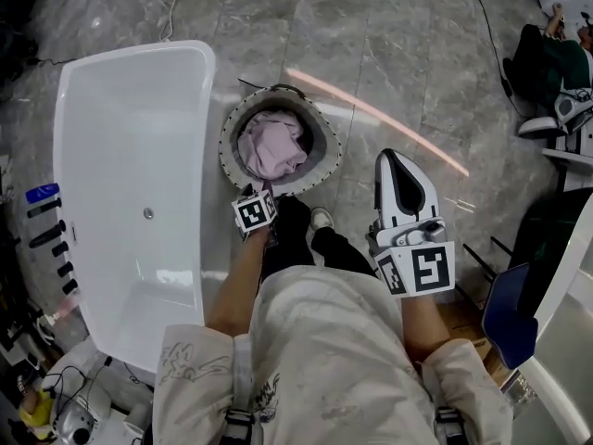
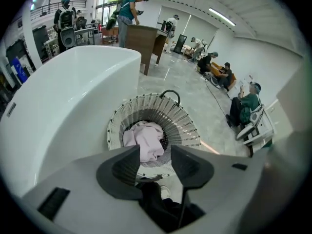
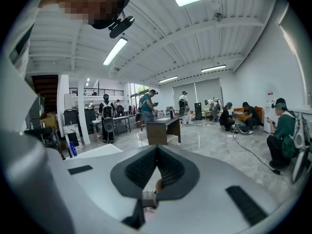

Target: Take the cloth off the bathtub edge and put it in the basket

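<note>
Beside the white bathtub [image 1: 130, 146], on the grey marble floor [image 1: 417, 63], stood the round perforated basket [image 1: 326, 160], just next to the tub's outer wall; whether the two touched could not be told. The pale pink cloth [image 1: 271, 146] lay crumpled inside the basket, covering much of its bottom.

Your left gripper [image 2: 155, 154] hung over the near rim of the basket and pointed steeply downward. Its jaws stood spread, with no object between the ribbed pads [image 2: 127, 165]. Through the gap, the left gripper view showed the cloth, the basket's mesh wall and, lower down, your dark trouser leg and a light shoe [image 1: 321, 218].

Your right gripper [image 1: 398, 165] was held well to the right of the basket, above bare floor, and pointed close to level. Its jaws were pressed together at the tips and pinched nothing. Each gripper carried its cube of square markers on the side nearest you.

Across the hall, the right gripper view showed a brown desk [image 3: 163, 126] and several people, standing or seated, toward the far wall.
</note>
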The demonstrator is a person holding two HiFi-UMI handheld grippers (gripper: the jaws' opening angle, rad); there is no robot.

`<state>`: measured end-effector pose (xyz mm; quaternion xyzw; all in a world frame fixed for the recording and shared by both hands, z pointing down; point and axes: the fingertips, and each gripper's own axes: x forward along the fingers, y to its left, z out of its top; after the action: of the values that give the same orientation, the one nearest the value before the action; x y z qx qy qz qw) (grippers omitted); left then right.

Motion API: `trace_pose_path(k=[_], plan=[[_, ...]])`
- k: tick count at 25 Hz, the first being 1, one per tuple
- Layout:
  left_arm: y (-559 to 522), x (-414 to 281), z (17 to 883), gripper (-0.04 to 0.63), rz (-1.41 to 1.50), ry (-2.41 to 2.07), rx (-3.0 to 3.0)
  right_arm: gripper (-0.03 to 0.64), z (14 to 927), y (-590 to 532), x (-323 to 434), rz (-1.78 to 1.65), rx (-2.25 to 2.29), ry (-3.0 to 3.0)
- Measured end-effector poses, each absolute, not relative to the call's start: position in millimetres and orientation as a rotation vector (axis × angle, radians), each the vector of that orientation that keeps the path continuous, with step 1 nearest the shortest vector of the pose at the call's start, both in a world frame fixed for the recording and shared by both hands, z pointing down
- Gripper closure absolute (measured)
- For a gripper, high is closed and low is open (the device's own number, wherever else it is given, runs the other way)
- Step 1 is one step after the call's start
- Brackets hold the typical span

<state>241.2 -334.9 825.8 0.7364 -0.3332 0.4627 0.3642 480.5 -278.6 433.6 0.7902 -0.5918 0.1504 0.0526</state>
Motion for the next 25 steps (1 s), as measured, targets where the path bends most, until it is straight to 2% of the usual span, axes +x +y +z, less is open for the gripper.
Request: trace_pose_path(k=[9,19,25], plan=[[-304,220,725,0.402,0.956,-0.955,2.07,0.629,419,-269,460,0.405,2.312,-1.966],[-306,215,554,0.426,0.556,-1.2,2.305,0.629,388,-248,444,0.327,2.248,-2.144],[-291,206,465,0.442,0.42,-1.31,2.426,0.629,351,-233,441,0.247,2.239,-2.238]])
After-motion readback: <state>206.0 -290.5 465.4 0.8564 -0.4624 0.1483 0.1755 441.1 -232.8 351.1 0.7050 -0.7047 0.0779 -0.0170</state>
